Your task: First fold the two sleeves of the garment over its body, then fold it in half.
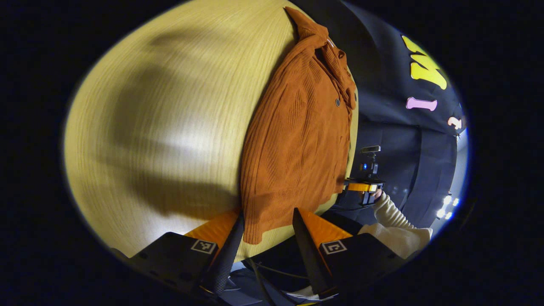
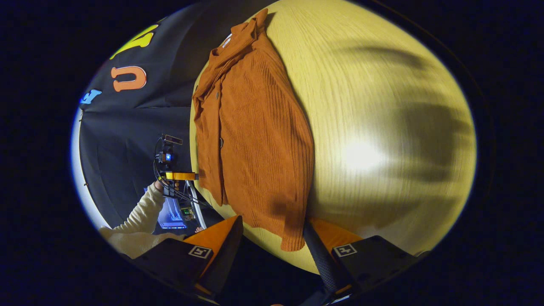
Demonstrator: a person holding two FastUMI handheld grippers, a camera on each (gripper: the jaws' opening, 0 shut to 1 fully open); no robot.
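both sleeves of the garment (image 1: 293, 140) hidden, folded under

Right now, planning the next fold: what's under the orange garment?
The garment lies on the wooden table, bare beside it. Whatever sits beneath the fabric is covered.

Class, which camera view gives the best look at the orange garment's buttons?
The left gripper view: one dark button shows clearly on the garment, near its collar. The right gripper view shows the garment whole too, but its buttons are small and partly tucked in a fold.
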